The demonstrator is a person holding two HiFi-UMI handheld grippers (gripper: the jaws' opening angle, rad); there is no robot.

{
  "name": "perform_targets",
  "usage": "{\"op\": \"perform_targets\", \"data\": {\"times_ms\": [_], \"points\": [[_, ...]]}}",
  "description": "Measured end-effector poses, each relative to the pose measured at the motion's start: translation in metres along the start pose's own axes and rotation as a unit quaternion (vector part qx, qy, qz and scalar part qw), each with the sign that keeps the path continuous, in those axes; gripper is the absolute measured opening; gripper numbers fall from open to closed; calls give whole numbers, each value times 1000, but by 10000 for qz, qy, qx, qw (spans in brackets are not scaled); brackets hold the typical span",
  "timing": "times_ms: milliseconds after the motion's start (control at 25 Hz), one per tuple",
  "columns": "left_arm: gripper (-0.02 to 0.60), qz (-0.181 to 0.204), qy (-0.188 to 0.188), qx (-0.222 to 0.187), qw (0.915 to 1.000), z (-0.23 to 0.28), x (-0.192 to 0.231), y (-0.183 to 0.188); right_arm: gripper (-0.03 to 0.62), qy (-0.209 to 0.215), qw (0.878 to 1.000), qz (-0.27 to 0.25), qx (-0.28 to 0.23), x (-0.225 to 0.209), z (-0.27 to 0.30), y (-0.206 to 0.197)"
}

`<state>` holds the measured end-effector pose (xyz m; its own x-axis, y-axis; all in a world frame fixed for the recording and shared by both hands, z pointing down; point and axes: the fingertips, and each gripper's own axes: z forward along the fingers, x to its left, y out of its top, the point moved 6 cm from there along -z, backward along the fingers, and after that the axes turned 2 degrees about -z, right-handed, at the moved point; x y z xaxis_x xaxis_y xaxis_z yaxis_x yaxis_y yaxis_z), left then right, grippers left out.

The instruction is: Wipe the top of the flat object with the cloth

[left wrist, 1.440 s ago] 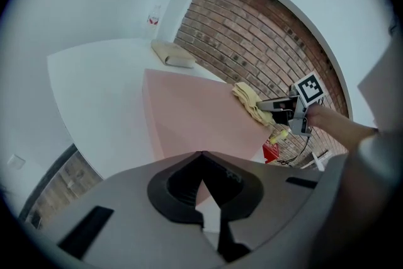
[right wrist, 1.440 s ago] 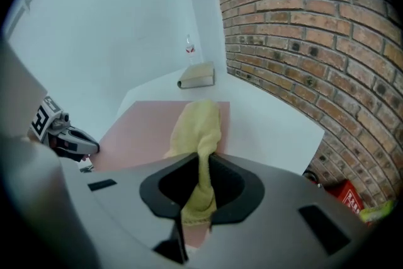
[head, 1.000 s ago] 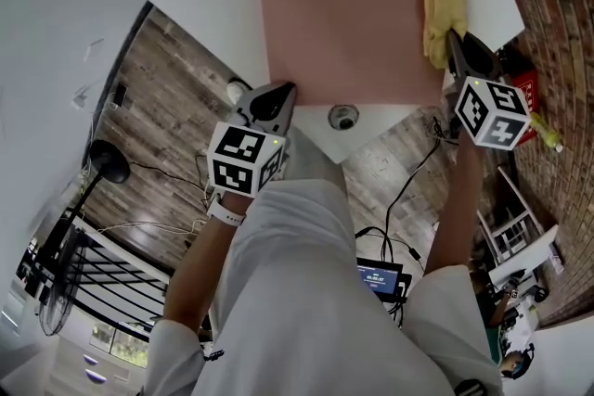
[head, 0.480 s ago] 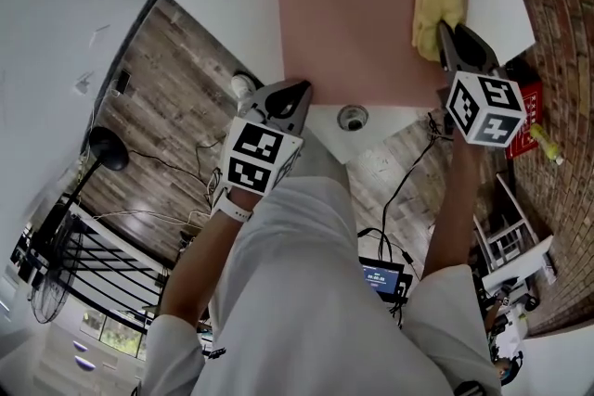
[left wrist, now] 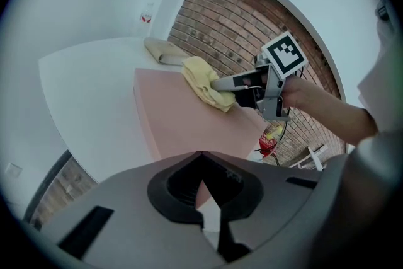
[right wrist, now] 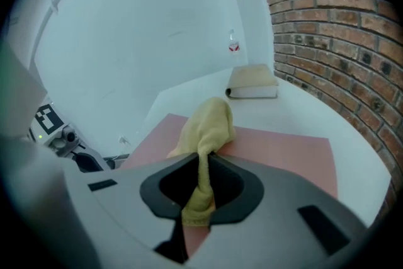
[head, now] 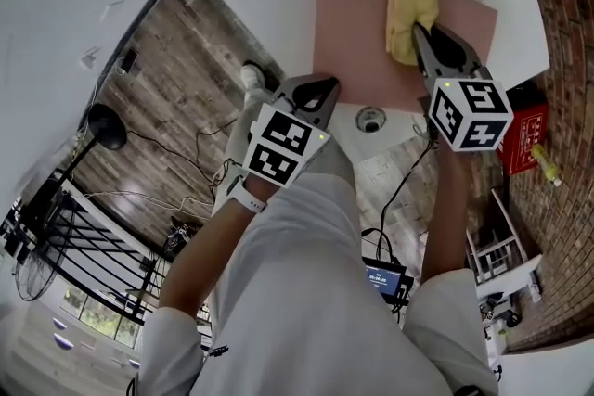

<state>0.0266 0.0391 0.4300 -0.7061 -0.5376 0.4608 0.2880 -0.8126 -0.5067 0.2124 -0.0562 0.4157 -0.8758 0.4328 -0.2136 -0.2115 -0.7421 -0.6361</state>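
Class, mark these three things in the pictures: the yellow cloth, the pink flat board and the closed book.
yellow cloth (head: 406,3): head view, middle of the bunched fabric.
pink flat board (head: 353,32): head view, bare top surface left of the cloth.
closed book (right wrist: 253,77): right gripper view, its tan cover.

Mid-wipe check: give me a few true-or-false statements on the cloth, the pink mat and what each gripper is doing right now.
1. The right gripper is shut on the yellow cloth. True.
2. The cloth lies on the white table, clear of the mat. False: it rests on the pink mat.
3. The left gripper grips a corner of the cloth. False: its jaws are together with no cloth between them.
4. A book lies on the table beyond the mat. True.
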Motion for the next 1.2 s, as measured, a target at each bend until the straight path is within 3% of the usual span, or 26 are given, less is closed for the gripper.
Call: {"op": "perform_targets", "data": {"times_ms": [560,680,840,960,1200], "points": [[17,-1,-220,35,9998,0,-2,1,52,1155,9903,-766,115,73,37,19],[18,-54,-317,113,9994,2,-5,3,52,1607,9785,-1286,128,79,38,29],[18,39,-310,183,9993,0,-4,9,54,2215,9627,-1556,-38,83,33,64],[18,-10,-412,213,9989,-3,-7,18,52,2240,9504,-2160,-23,81,27,90],[18,-120,-396,-219,9989,1,-10,41,52,2044,9157,-3446,311,73,20,124]]}}
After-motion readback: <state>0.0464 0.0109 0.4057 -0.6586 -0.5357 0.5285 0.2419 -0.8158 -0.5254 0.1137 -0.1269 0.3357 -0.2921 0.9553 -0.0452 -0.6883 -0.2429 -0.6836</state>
